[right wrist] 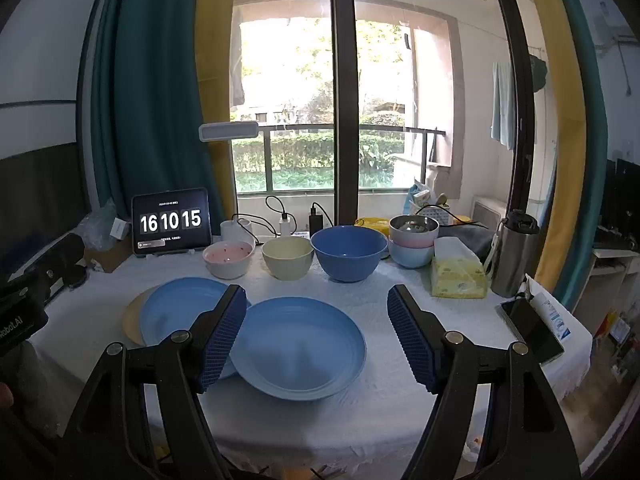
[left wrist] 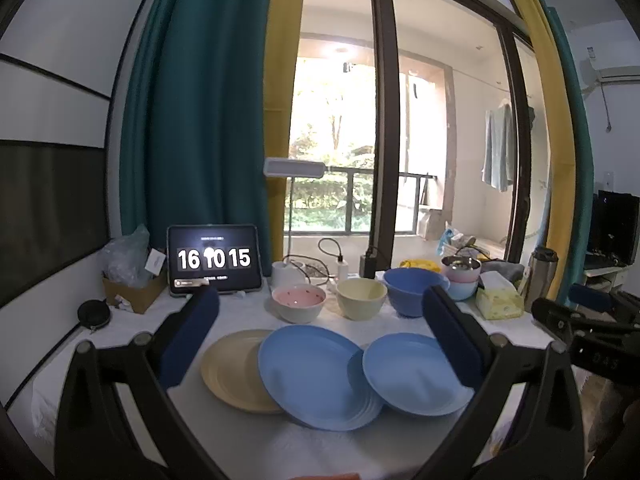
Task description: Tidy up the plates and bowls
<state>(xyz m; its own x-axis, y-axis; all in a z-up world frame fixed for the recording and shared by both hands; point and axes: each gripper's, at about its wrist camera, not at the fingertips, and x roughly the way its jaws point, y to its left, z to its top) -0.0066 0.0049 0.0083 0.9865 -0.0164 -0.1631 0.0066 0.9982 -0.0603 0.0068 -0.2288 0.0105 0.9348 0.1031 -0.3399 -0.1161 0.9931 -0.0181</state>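
White cloth covers the table (right wrist: 360, 420) before a glass balcony door. Near edge: a round beige plate (left wrist: 224, 372) partly under a round blue plastic plate (left wrist: 312, 376), and a second blue plate (right wrist: 298, 346) just beside it. Behind stand a pink-lined bowl (right wrist: 228, 258), a cream bowl (right wrist: 287, 258), a large blue bowl (right wrist: 349, 252) and a stack of bowls topped by a steel one (right wrist: 414, 236). Left gripper (left wrist: 320, 312) and right gripper (right wrist: 316, 320) hover above the plates, jaws wide apart, holding nothing.
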